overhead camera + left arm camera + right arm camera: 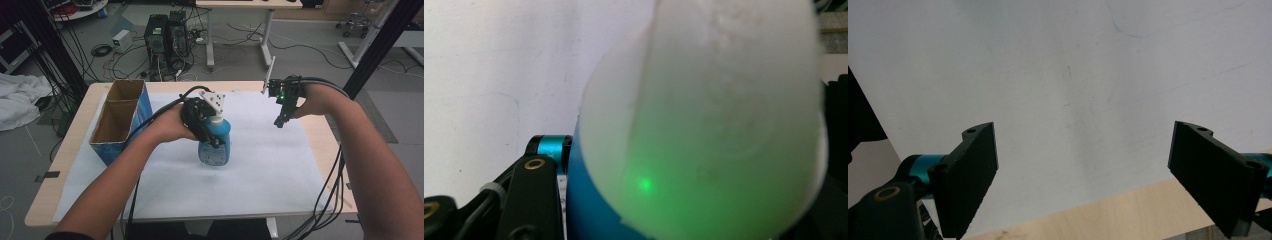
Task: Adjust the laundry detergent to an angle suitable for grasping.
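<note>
A blue bottle (pixel 215 148) with a white cap stands near the middle of the white sheet. My left gripper (pixel 206 126) is shut on its upper part, just under the cap. In the left gripper view the pale cap (pixel 729 115) looms close and blurred, tinted green, with the blue body (pixel 584 205) below it, and it hides most of the jaws. My right gripper (pixel 280 121) hangs over the sheet's far right part, pointing down, apart from the bottle. Its jaws stand wide open in the right gripper view (pixel 1083 175) with nothing between them.
A blue cardboard box (pixel 120 120), open on top with two compartments, stands at the table's left. A white sheet (pixel 265 170) covers most of the wooden table (pixel 320 135). Cables trail from both grippers toward the near edge. Computer towers (pixel 165 37) stand on the floor behind.
</note>
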`<state>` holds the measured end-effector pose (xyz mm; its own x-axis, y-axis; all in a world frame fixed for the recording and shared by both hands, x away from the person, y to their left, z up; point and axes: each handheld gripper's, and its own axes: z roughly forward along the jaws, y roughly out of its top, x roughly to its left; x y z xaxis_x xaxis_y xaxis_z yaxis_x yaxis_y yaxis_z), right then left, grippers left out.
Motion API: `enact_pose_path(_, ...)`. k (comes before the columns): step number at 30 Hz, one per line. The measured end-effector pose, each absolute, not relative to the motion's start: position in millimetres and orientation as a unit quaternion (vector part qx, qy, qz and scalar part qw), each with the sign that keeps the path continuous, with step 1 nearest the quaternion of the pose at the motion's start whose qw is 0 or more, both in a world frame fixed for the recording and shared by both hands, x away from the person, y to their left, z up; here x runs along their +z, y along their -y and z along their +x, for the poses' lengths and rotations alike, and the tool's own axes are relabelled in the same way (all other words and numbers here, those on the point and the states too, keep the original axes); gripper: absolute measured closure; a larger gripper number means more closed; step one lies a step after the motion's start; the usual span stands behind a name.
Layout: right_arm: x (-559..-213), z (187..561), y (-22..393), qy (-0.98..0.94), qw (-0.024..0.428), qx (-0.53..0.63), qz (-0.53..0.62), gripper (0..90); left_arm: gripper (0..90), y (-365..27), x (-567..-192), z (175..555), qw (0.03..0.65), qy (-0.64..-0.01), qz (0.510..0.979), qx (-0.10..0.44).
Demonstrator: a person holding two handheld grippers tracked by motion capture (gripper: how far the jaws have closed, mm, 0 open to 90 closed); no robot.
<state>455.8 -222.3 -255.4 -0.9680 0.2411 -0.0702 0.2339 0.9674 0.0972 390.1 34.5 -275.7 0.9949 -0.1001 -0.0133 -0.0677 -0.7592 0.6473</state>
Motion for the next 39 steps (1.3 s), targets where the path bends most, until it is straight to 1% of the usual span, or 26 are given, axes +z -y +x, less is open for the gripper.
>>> enact_pose_path(6, -254.4, 453.1, 220.0, -0.991, 0.042, 0.043, 0.12, 11.6, 42.0, -35.3, -279.8, 384.1, 0.341, 0.06, 0.938, -0.035)
enact_pose_path(15, -253.4, 450.1, 221.1, -0.991, 0.043, 0.041, 0.123, 11.6, 41.9, -32.8, -285.6, 372.4, 0.317, 0.111, 0.941, -0.043)
enact_pose_path(17, -253.3, 450.1, 221.3, -0.991, 0.043, 0.042, 0.122, 11.6, 41.9, -32.8, -285.6, 372.4, 0.317, 0.111, 0.941, -0.043)
enact_pose_path(18, -253.3, 450.1, 221.3, -0.991, 0.043, 0.042, 0.122, 11.6, 41.9, -32.8, -286.2, 369.1, 0.316, 0.125, 0.939, -0.053)
enact_pose_path(25, -252.6, 447.7, 220.7, -0.991, 0.043, 0.04, 0.124, 11.6, 41.9, -32.1, -287.3, 364.0, 0.315, 0.159, 0.933, -0.07)
enact_pose_path(29, -253.9, 447.6, 220.2, -0.99, 0.042, 0.04, 0.125, 11.6, 41.9, -35.0, -288.0, 365.4, 0.319, 0.182, 0.927, -0.078)
enact_pose_path(39, -256.0, 448.3, 219.8, -0.991, 0.041, 0.039, 0.124, 11.6, 41.9, -41.8, -297.3, 374.2, 0.315, 0.201, 0.925, -0.073)
